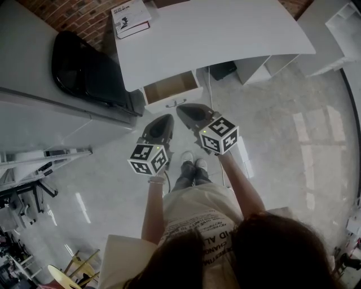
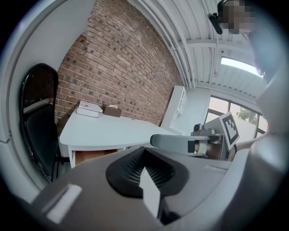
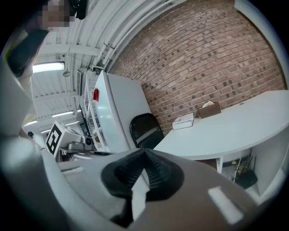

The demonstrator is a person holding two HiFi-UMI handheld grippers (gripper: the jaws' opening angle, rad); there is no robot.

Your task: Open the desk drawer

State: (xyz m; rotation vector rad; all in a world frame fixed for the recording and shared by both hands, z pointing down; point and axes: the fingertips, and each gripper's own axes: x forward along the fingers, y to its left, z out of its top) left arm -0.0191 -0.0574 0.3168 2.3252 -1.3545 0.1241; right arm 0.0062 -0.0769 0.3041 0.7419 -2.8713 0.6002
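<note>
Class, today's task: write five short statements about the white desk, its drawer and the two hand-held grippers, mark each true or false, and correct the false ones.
1. The white desk has its wood-lined drawer pulled out. True.
2. The right gripper holds the white book. False: its jaws are shut on nothing, and the book lies on the desk top.
3. The book lies near the red brick wall. True.
4. In the head view, the black chair stands right of the desk. False: it stands to the desk's left.
5. The left gripper has its jaws wide apart. False: they are together, with nothing between them.
</note>
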